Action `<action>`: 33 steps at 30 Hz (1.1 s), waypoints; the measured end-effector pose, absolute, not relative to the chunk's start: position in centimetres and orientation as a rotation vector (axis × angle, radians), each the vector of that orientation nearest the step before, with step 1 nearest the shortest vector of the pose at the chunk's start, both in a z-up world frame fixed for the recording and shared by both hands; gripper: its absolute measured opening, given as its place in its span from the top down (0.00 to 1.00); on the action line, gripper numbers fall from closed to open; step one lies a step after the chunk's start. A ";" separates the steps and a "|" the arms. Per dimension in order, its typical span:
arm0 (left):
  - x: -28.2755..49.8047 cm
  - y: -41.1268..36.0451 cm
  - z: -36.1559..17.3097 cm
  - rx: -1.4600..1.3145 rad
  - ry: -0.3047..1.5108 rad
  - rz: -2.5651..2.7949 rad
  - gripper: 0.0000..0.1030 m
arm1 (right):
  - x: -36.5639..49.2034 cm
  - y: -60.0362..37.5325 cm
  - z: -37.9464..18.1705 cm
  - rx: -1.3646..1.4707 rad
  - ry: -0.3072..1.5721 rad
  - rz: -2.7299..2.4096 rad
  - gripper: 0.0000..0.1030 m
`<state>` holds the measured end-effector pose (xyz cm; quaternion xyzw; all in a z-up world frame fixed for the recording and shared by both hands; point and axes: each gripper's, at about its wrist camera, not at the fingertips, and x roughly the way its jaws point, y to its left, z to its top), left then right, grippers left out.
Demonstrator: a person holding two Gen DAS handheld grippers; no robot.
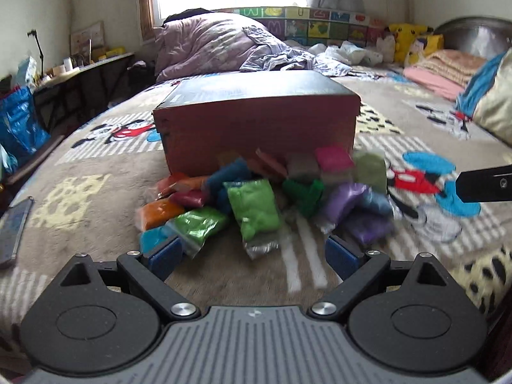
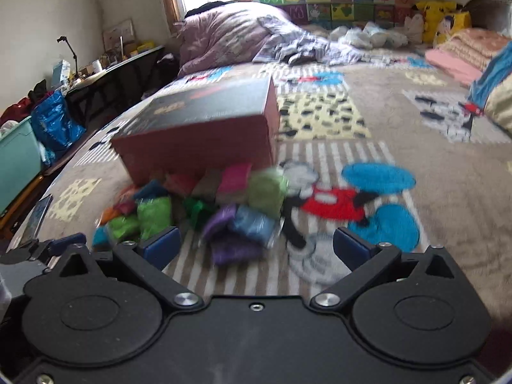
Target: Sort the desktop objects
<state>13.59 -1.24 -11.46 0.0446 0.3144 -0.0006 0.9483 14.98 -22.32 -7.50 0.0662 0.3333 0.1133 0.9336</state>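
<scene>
Your left hand-held gripper (image 1: pixel 252 252) hangs low over the bed (image 1: pixel 89 198) with its blue-padded fingers (image 1: pixel 164 254) spread wide and nothing between them. Just past its fingertips lies the pile of coloured bags (image 1: pixel 256 198), heaped against the near side of a closed red box (image 1: pixel 256 128) with a dark lid. A light green bag (image 1: pixel 254 206) sits at the front middle of the pile, a darker green one (image 1: pixel 198 225) just left of it beside your left pad, and a purple bag (image 1: pixel 348 201) on the right side. A phone (image 1: pixel 12 227) lies on the blanket well to the left.

Your right hand-held gripper (image 2: pixel 256 249) is likewise wide open and empty, set a little to the right of the pile. From its view the purple bag (image 2: pixel 230 236) and a blue bag (image 2: pixel 252 224) are nearest, between the pads, with the box (image 2: pixel 198 140) behind them. Both views are blurred, so finer detail on the bags cannot be read.
</scene>
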 end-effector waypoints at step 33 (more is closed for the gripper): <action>3.2 -1.9 -1.3 0.014 0.497 -0.063 0.07 | 5.3 -22.4 -2.5 0.103 0.587 0.165 0.01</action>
